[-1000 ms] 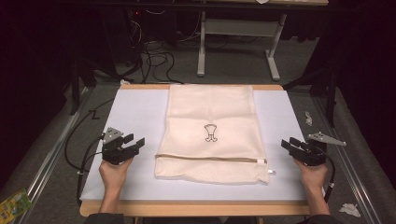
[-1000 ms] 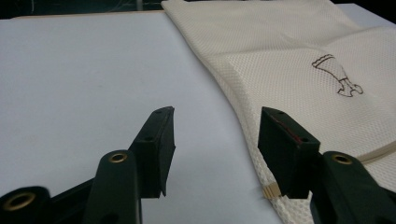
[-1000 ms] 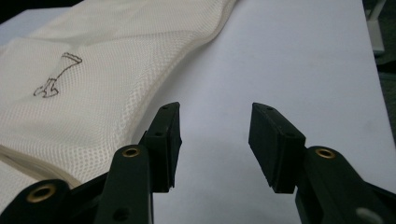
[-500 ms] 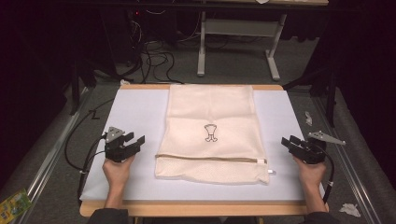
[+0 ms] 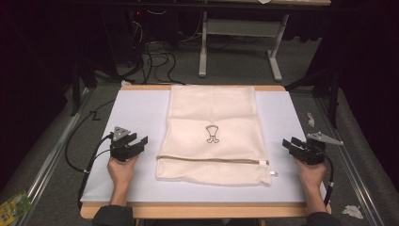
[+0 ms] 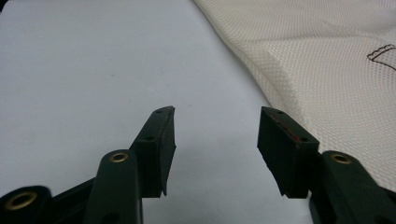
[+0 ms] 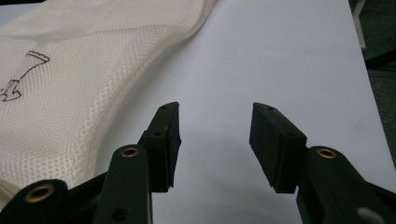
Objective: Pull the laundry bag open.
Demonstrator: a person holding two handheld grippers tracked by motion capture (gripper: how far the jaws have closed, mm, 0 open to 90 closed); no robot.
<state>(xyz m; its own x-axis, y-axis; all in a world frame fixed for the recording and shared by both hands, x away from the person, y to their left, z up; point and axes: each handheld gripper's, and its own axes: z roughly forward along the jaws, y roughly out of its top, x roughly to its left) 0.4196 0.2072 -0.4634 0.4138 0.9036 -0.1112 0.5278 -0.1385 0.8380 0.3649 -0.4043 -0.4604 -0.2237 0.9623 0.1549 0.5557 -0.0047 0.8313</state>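
Note:
A cream mesh laundry bag lies flat in the middle of the white table, with a small dark emblem on it and a zipper running across near its front end. My left gripper rests low over the table to the bag's left, open, nothing between its pads; the bag's mesh edge lies to their right. My right gripper sits to the bag's right, open and empty too, with the bag to the left of its pads.
The table's wooden front edge faces the person. Black cables trail off the left side. Beyond the table stand a metal desk frame and tangled wires on the grey floor. Paper scraps lie on the floor at right.
My left gripper has drifted slightly down toward the front of the table. The right gripper and the bag have stayed put.

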